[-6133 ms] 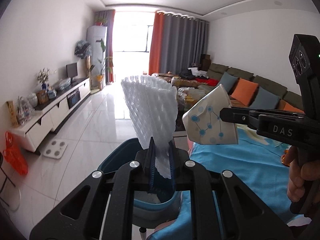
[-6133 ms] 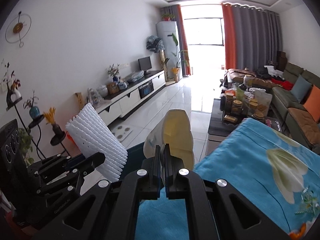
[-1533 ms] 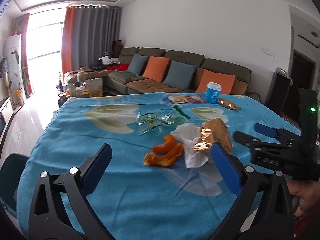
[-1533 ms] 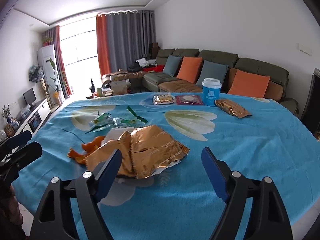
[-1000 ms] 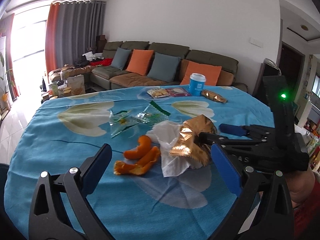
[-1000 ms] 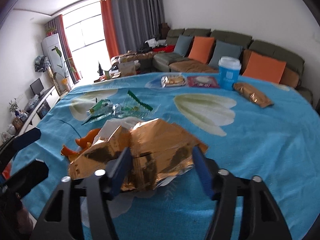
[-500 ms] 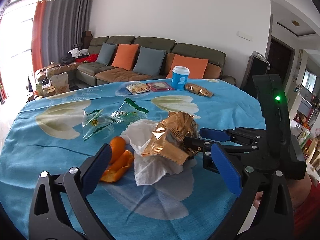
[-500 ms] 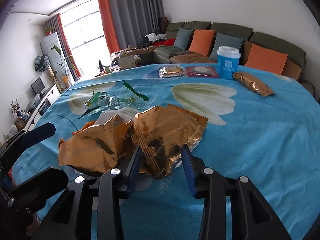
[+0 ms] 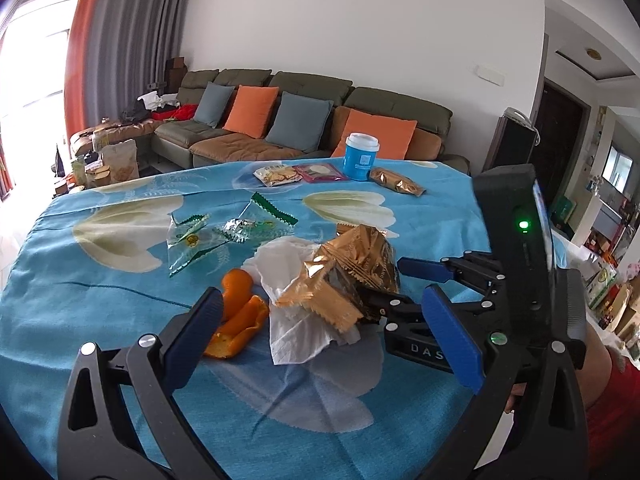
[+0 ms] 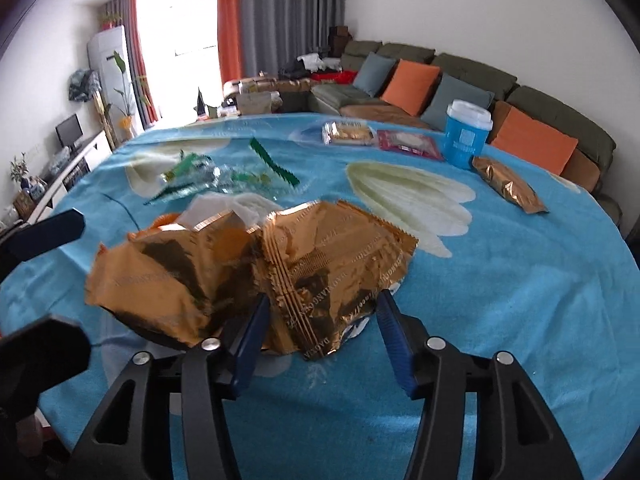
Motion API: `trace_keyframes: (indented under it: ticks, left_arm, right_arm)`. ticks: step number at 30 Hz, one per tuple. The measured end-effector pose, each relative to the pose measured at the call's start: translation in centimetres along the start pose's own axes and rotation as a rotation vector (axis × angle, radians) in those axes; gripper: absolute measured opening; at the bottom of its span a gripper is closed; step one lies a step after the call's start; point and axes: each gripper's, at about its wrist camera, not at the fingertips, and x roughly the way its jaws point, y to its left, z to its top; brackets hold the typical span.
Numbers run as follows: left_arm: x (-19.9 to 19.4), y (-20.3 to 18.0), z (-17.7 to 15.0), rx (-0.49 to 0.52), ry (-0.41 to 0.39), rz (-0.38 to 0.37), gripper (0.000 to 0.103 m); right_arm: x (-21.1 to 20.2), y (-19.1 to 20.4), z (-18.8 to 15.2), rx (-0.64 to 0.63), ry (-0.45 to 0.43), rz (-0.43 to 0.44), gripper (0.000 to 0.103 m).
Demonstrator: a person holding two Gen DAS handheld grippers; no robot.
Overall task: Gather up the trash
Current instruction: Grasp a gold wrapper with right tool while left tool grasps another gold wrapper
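A crumpled gold foil wrapper [image 10: 280, 268] lies on a white tissue [image 9: 296, 312] on the blue tablecloth, with orange peel [image 9: 236, 320] beside it. My right gripper [image 10: 320, 316] is open, its blue pads either side of the wrapper's near edge; it also shows in the left wrist view [image 9: 390, 286]. My left gripper [image 9: 324, 320] is open wide and empty, its pads flanking the peel, tissue and wrapper from the near side. Clear green candy wrappers [image 9: 224, 232] lie farther back.
At the table's far side stand a blue cup [image 9: 361, 157], a biscuit packet [image 9: 277, 173], a pink packet [image 9: 320, 171] and a gold snack bag [image 9: 396, 182]. A sofa [image 9: 280, 128] with orange and grey cushions is behind. The table edge [image 10: 600, 440] is near on the right.
Both grippers have moved closer to the trash pile. The right gripper's pads have slid around the gold wrapper and narrowed a little. The left gripper stays wide open.
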Motion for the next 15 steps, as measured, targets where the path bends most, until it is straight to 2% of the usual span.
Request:
trace_keyframes:
  ticks: [2, 6, 9, 15]
  left_arm:
    - [0.1, 0.0, 0.0, -0.002, 0.003, -0.004, 0.097]
    - [0.5, -0.1, 0.1, 0.005, 0.006, -0.009, 0.097]
    - [0.9, -0.3, 0.3, 0.007, 0.008, -0.02, 0.097]
    - [2.0, -1.0, 0.5, 0.02, 0.027, -0.047, 0.097]
  right_arm:
    - [-0.1, -0.3, -0.1, 0.017, -0.006, 0.005, 0.035]
    - [-0.8, -1.0, -0.3, 0.043, -0.024, 0.021, 0.019]
    - [-1.6, -1.6, -0.5, 0.065, -0.042, 0.025, 0.013]
    - [-3.1, -3.6, -1.1, 0.138, -0.075, 0.027, 0.009]
